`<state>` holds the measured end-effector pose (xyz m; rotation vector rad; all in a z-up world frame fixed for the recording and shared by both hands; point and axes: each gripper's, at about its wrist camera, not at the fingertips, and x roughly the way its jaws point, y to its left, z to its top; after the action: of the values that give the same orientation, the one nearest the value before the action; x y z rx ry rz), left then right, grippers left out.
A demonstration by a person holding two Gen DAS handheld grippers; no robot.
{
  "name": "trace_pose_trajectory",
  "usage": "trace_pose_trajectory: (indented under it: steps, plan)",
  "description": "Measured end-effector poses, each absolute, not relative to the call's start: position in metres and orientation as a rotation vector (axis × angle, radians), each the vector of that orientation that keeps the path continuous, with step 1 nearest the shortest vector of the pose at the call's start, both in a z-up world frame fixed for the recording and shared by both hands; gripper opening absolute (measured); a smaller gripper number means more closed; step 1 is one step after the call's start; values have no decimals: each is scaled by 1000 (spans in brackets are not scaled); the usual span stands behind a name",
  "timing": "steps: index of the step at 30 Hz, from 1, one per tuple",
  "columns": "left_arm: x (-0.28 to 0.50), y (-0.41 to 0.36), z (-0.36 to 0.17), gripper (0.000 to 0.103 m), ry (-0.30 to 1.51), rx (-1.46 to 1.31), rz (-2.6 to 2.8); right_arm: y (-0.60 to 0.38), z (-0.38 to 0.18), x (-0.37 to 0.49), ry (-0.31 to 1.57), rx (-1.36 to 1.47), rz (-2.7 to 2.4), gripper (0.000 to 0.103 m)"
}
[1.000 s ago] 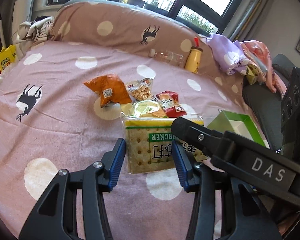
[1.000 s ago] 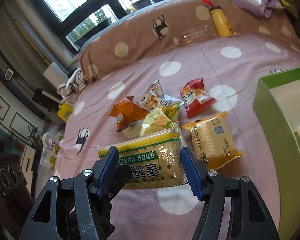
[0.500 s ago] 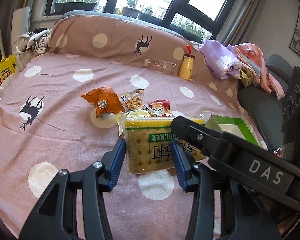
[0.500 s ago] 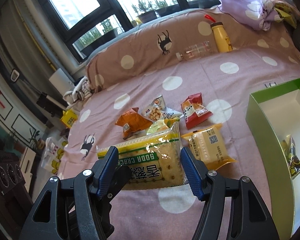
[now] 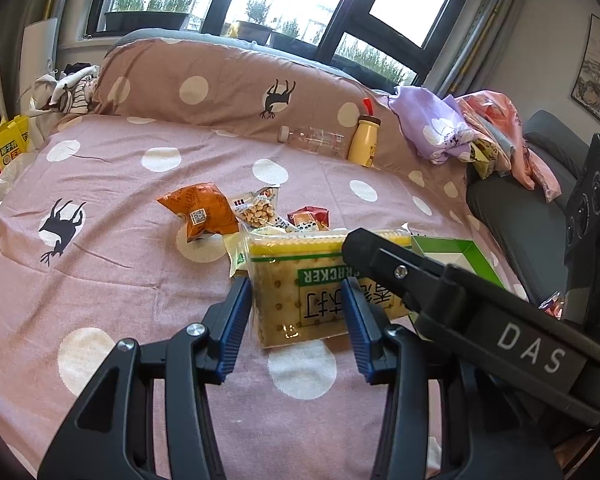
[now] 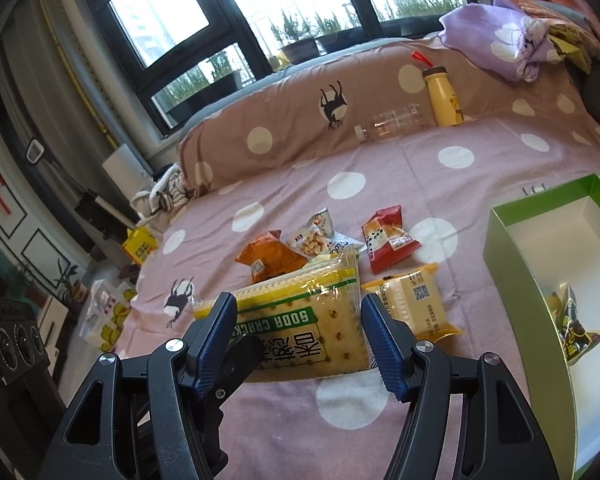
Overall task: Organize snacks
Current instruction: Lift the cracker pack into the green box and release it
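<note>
Both the left gripper [image 5: 298,312] and right gripper [image 6: 298,336] are pinching the soda cracker pack [image 6: 300,320] above the bedspread [image 6: 380,184], while one snack is sitting in the green box [image 6: 512,264] and five packets are waiting outside.

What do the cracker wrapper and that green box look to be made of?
The soda cracker pack looks wrapped in thin clear glossy plastic film: the crackers show through and it glints and crinkles. The green box looks like matte cardboard or card, with flat stiff walls, folded corners and a white inside, though coated paperboard is possible.
</note>
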<state>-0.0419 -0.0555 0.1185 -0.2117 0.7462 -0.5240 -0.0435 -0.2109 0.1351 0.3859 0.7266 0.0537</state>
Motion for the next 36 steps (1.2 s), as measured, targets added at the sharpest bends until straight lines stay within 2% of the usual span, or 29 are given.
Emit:
trace_pose_trajectory:
  steps: [19, 36]
  plan:
    - [-42, -74, 123, 45, 742, -193, -554, -225, 141, -49, 714, 399, 24, 67]
    - [-39, -177, 140, 44, 742, -23, -736, -320, 145, -75, 628, 573, -155, 67]
